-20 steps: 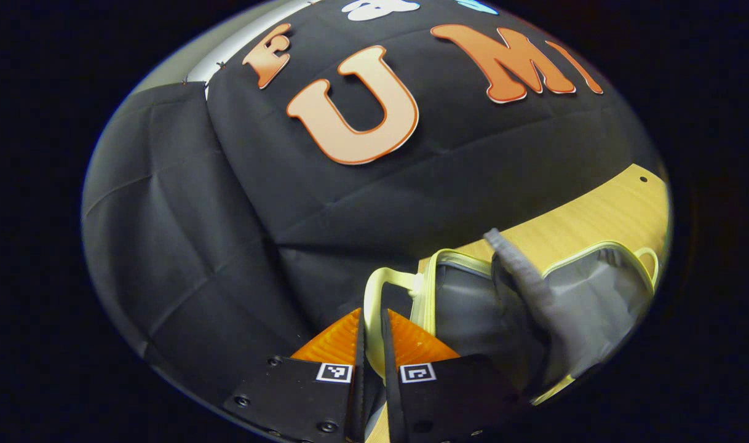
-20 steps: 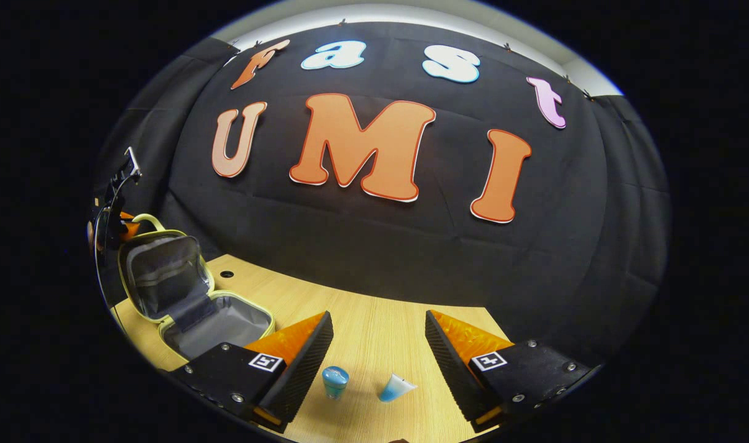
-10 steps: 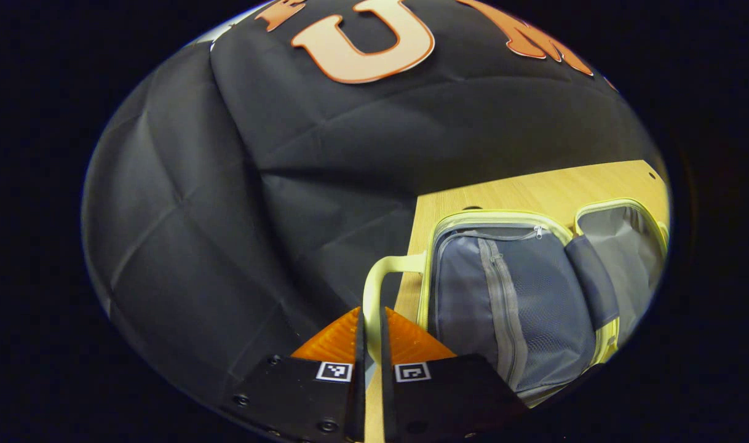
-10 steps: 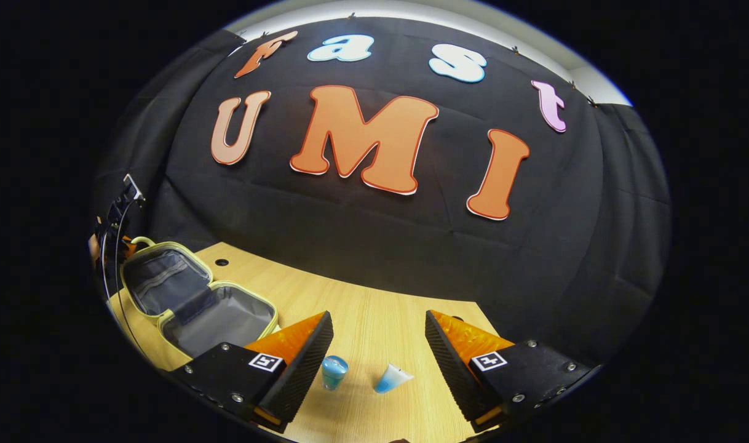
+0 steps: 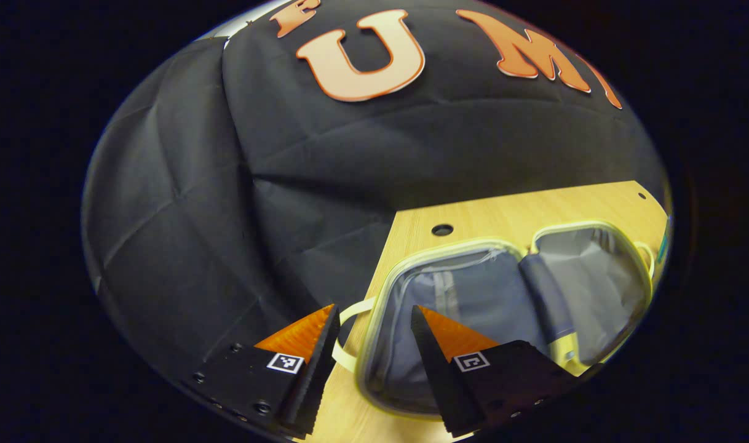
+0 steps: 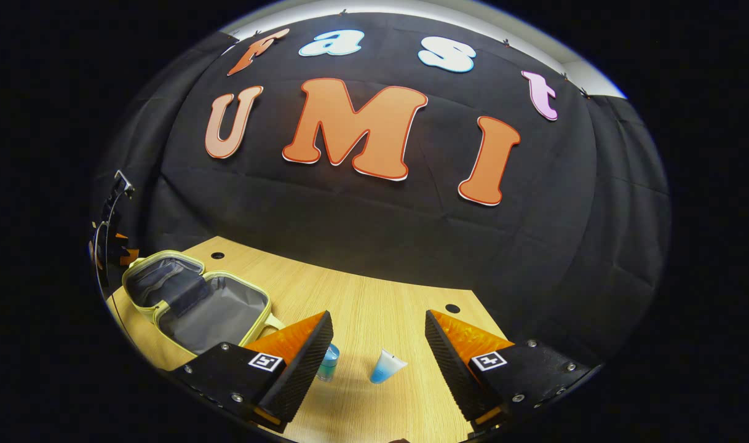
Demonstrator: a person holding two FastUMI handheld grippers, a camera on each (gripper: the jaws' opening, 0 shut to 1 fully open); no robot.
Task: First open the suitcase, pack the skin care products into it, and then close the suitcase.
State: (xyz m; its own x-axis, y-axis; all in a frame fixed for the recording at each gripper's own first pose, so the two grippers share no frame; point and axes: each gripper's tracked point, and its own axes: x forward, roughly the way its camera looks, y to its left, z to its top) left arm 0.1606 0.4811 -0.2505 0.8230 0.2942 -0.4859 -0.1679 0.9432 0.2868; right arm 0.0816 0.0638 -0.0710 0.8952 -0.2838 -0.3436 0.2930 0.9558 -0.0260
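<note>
The pale yellow suitcase (image 5: 473,295) lies open flat on the wooden table (image 5: 534,206), its grey lining showing in both halves. My left gripper (image 5: 371,332) hangs open just above the lid half, with the lid's yellow handle (image 5: 345,357) lying loose below its fingers. In the right gripper view the suitcase (image 6: 196,301) sits at the far left. My right gripper (image 6: 378,326) is open above the table. Under it a small blue bottle (image 6: 328,363) stands upright and a blue and white tube (image 6: 385,367) lies on its side.
The table has round cable holes (image 5: 442,229) (image 6: 452,307) near its back edge. Black cloth closes off the back and sides. Bare tabletop (image 6: 362,301) stretches between the suitcase and the two products.
My left gripper lowered the lid until it lay flat, then opened and let go of the handle. The right gripper has shifted only slightly over the bottle and tube.
</note>
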